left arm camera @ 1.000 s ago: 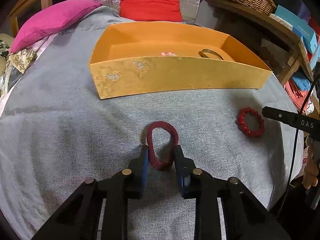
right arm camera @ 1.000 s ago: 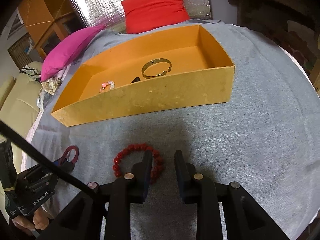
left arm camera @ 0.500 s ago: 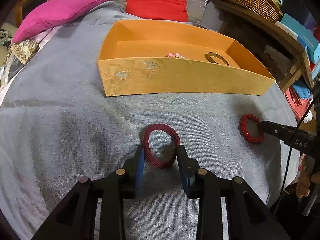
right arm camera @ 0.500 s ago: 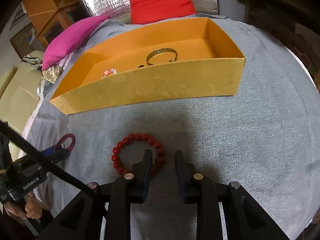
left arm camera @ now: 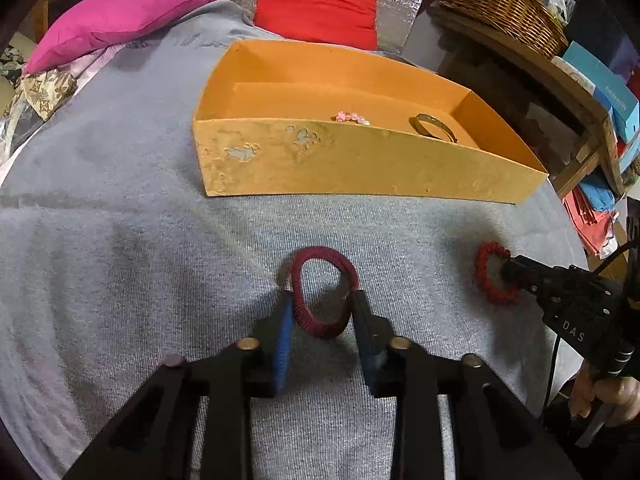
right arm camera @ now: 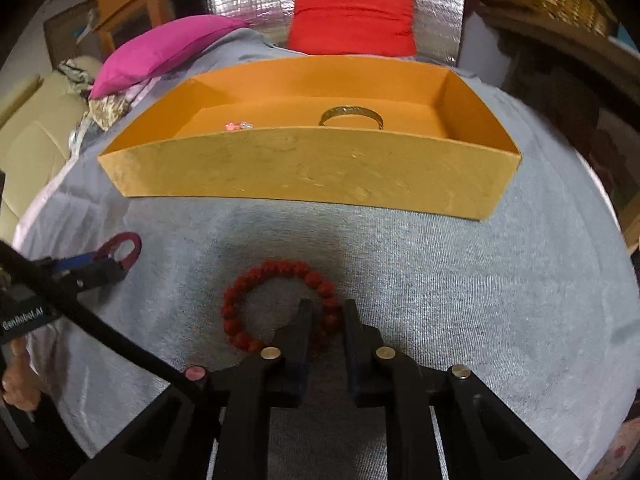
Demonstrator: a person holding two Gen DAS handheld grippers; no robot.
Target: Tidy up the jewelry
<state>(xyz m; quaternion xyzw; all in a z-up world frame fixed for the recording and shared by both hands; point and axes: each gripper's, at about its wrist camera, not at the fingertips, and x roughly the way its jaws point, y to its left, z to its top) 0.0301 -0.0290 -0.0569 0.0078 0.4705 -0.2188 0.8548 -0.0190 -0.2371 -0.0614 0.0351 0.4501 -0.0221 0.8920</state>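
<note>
My left gripper (left arm camera: 320,304) is shut on a dark red cord bracelet (left arm camera: 320,256), squeezed into an oval and held just above the grey cloth. My right gripper (right arm camera: 326,312) is shut on the right side of a red beaded bracelet (right arm camera: 240,300) on the cloth. An orange box (left arm camera: 360,168) stands behind both; it holds a gold bangle (left arm camera: 434,126) and a small pink bead piece (left arm camera: 352,117). The box also shows in the right wrist view (right arm camera: 312,172) with the bangle (right arm camera: 352,114). The left gripper shows at the left of the right wrist view (right arm camera: 116,256).
The grey cloth (left arm camera: 120,260) covers a rounded surface that drops away at the sides. A pink cushion (left arm camera: 116,16) and a red cushion (left arm camera: 316,4) lie behind the box. A wooden shelf with a wicker basket (left arm camera: 504,4) stands at the right.
Both grippers have moved closer to the box, each with its bracelet between its fingers. The cord bracelet is lifted and pinched narrower; the right fingers have closed onto the beads.
</note>
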